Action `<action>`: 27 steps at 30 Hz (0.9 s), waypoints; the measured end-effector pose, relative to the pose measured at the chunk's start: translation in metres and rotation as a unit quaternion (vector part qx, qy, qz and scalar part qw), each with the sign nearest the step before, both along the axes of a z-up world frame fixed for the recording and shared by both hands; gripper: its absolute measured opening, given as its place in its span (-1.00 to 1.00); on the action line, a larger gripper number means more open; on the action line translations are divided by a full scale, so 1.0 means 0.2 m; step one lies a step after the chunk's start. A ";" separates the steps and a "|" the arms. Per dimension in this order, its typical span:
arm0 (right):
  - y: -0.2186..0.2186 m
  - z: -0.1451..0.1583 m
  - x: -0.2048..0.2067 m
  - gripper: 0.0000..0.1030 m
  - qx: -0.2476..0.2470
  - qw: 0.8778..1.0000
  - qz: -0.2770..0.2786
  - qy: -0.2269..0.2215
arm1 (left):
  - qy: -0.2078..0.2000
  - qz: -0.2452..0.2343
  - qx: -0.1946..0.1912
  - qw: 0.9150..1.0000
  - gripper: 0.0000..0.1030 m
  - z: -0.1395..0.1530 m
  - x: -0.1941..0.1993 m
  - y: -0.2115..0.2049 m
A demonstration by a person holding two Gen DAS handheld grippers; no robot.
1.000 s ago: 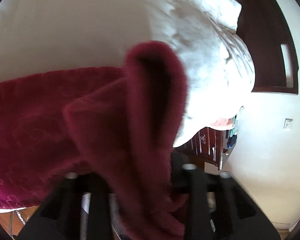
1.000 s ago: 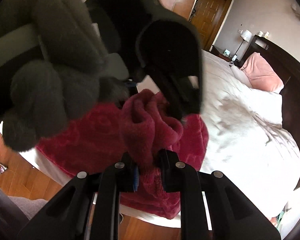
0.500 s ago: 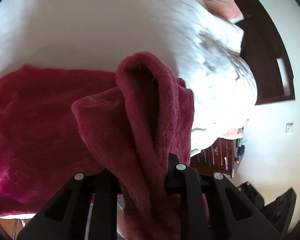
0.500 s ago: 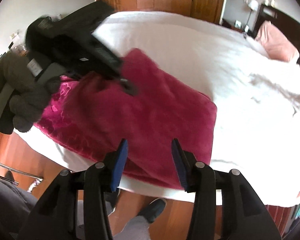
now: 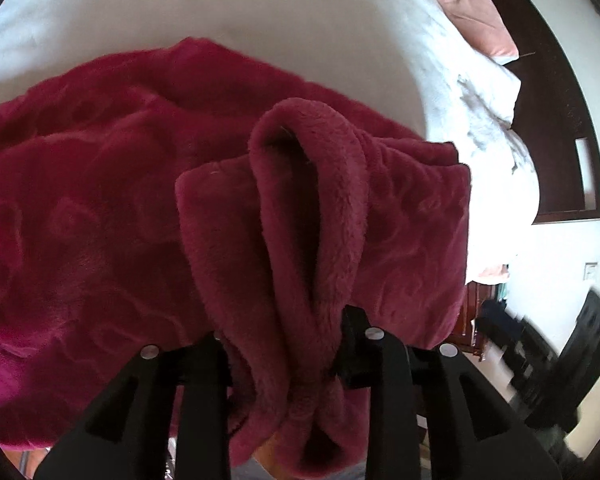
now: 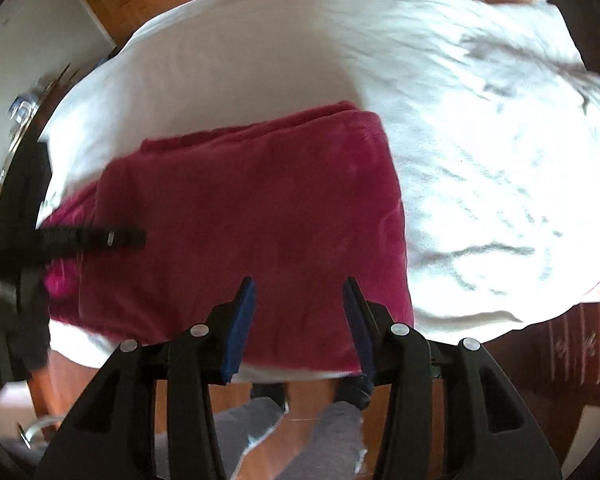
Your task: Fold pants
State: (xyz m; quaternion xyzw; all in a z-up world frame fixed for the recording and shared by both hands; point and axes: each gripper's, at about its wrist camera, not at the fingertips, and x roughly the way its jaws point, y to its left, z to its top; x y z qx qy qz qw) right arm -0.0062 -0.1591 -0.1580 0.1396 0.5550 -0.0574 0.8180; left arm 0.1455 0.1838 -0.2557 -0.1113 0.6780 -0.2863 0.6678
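Red fleece pants (image 6: 252, 216) lie folded near bed edge, on white bedsheet (image 6: 460, 120). Fabric looks thick, plush, floppy, light; likely slumps and bunches, no stiffness. Best hold, I judge: folded corners or hem, pinching all layers. Left gripper (image 5: 284, 344) still has bunched fleece fold between its fingers, jaws just been easing apart. Right gripper (image 6: 298, 320) released, nothing between blue pads (image 6: 240, 320), hovering above near edge. Pink pillow (image 5: 476, 16) at far headboard.

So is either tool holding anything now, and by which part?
The left tool grips a bunched fold of the red pants. The right tool is open, holding nothing.
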 end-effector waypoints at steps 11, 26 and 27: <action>0.01 -0.07 0.43 -0.10 0.008 1.000 0.015 -0.006 | -0.042 0.022 0.056 0.997 0.02 0.02 -0.01 0.14; -0.03 -0.31 0.57 -0.09 -0.021 0.998 0.044 0.037 | -0.045 0.047 0.146 0.987 0.07 -0.13 -0.17 0.19; -0.01 -0.30 0.57 -0.09 -0.023 0.998 0.046 0.036 | -0.045 0.049 0.146 0.987 0.07 -0.13 -0.18 0.21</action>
